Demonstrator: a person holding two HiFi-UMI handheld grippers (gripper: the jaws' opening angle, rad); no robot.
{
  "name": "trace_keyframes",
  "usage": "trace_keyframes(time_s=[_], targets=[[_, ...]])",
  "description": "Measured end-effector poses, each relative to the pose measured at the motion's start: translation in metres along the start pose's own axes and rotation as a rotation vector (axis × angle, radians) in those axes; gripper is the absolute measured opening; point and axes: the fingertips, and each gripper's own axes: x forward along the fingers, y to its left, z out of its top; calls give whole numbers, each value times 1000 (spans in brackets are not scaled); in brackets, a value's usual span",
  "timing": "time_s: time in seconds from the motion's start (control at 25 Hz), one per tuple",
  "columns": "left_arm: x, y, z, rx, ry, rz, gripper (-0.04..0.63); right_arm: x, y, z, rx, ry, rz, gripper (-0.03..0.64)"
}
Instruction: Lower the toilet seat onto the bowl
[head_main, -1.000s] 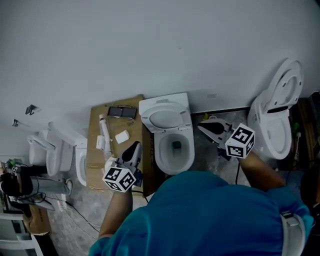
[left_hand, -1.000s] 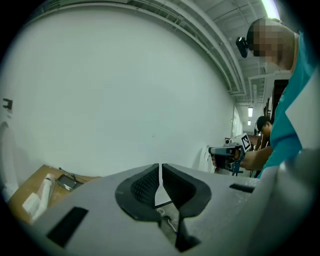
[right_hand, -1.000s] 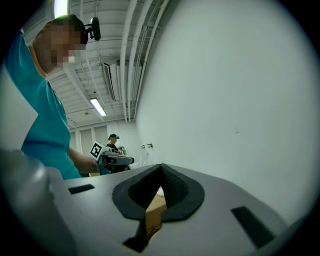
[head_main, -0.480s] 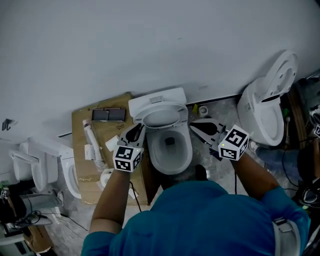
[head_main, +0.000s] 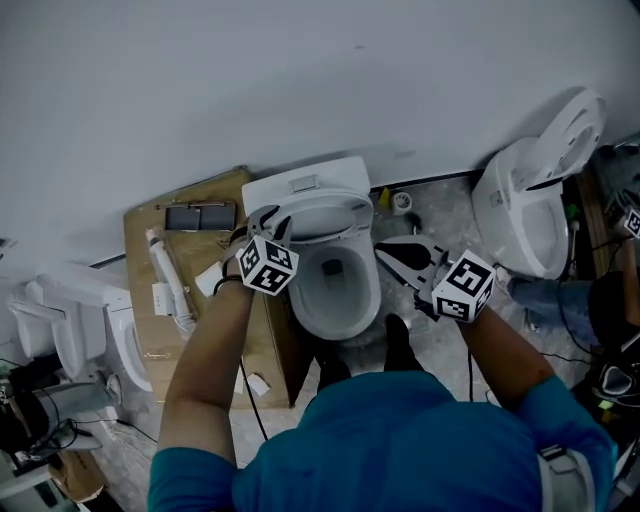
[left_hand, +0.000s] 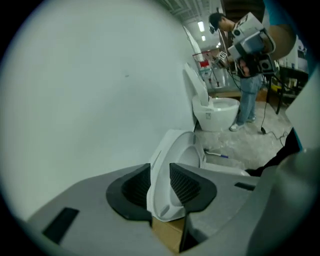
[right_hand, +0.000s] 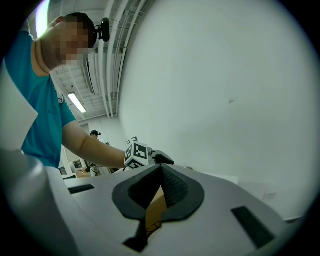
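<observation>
The toilet (head_main: 338, 295) stands against the wall, with its toilet seat (head_main: 322, 214) raised against the tank. Beside it a cardboard box (head_main: 205, 300) carries a white tube (head_main: 166, 282) and a dark flat device (head_main: 199, 216). The left gripper (head_main: 268, 224) straddles the seat's rim, jaws opening. The right gripper (head_main: 396, 252) hovers right of the bowl, jaws closed on nothing.

A bystander's legs (head_main: 545, 295) run off the right edge.

head view steeply down over the toilet (head_main: 345, 310); left gripper view close on its seat (left_hand: 161, 190); right one toward wall (right_hand: 225, 75)
</observation>
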Motion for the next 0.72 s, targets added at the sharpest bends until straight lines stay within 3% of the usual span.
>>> trace_keyframes(time_s=[0.12, 0.32, 0.72], targets=[[18, 2, -8, 83, 65, -3, 100, -4, -7, -8, 10, -6, -14, -3], [38, 5, -18, 160, 146, -21, 100, -11, -20, -19, 25, 1, -30, -3], [59, -8, -26, 202, 207, -55, 100, -14, -33, -16, 25, -3, -44, -3]])
